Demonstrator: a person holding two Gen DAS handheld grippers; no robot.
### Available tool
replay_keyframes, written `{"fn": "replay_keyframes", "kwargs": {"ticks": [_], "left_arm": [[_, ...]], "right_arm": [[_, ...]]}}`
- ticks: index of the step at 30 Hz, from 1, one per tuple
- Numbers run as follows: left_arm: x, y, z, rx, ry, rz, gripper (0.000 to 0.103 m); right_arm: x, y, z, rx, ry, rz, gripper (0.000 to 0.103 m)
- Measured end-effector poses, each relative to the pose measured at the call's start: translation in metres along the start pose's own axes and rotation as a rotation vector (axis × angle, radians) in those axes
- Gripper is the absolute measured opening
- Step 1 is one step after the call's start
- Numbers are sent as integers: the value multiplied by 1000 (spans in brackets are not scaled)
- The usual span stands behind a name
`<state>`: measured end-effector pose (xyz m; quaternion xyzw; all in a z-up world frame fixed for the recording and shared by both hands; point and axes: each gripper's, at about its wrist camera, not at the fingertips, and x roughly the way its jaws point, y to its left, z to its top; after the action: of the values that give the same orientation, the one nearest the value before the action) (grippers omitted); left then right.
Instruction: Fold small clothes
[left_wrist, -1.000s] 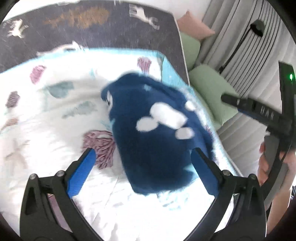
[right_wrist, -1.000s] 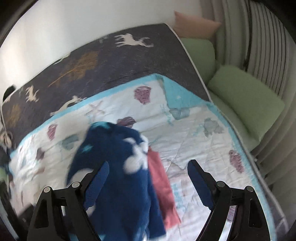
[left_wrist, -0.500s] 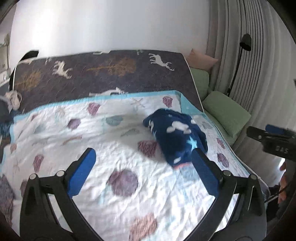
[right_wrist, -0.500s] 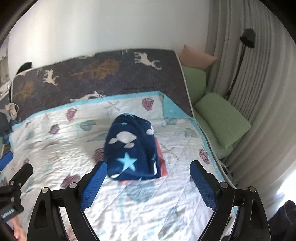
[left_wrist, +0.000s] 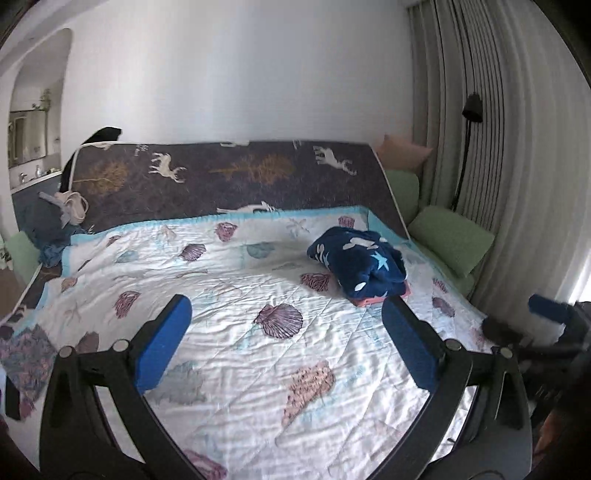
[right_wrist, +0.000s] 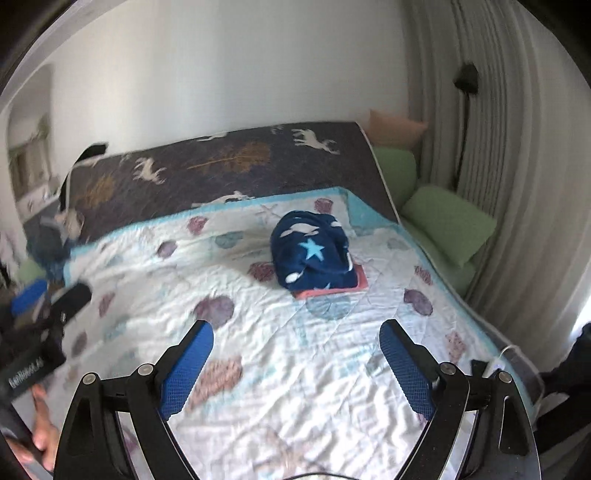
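Note:
A folded navy fleece garment (left_wrist: 360, 264) with white shapes and a light blue star lies on top of a folded coral-red garment (left_wrist: 373, 300) on the far right part of the seashell quilt (left_wrist: 229, 332). The same stack shows in the right wrist view: the navy garment (right_wrist: 312, 256) on the coral one (right_wrist: 332, 291). My left gripper (left_wrist: 288, 343) is open and empty, held well back above the quilt. My right gripper (right_wrist: 297, 363) is open and empty too, also far back from the stack.
A dark blanket with deer and trees (left_wrist: 229, 177) covers the bed's head end. Green cushions (left_wrist: 450, 240) and a pink pillow (left_wrist: 404, 151) lie at the right by grey curtains (left_wrist: 517, 166) and a black lamp (left_wrist: 472, 109). A heap of clothes (left_wrist: 55, 229) sits at the far left.
Both grippers have pulled far back and up from the navy garment, which now lies folded on the coral one. More of the bed and room is in view.

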<state>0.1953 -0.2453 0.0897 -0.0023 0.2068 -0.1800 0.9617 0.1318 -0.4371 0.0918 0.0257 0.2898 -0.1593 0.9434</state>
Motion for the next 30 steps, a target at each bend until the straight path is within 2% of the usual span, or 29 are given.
{"fn": "replay_keyframes", "kwargs": {"ticks": [6,11,15,20,30], "left_arm": [[-43,3,-29,0,-39,5,102],[-57,2,-46,7,-53,38,102],[-64,5,-56,-13,-85,49,102],[-57,3,-63,-10,-33,31,102],[-46,-2,-69,8,-7,74,102]], "right_arm": [[-39,33,-47,-51,-95,-17,93],[-48,47,-68,-90,-111,-25,93],[-53,44,-75,-74,-136,-38,93],[-52,39,-79,-63,-134,-43,93],[-43,41,-84,-71,-106,-56,93]]}}
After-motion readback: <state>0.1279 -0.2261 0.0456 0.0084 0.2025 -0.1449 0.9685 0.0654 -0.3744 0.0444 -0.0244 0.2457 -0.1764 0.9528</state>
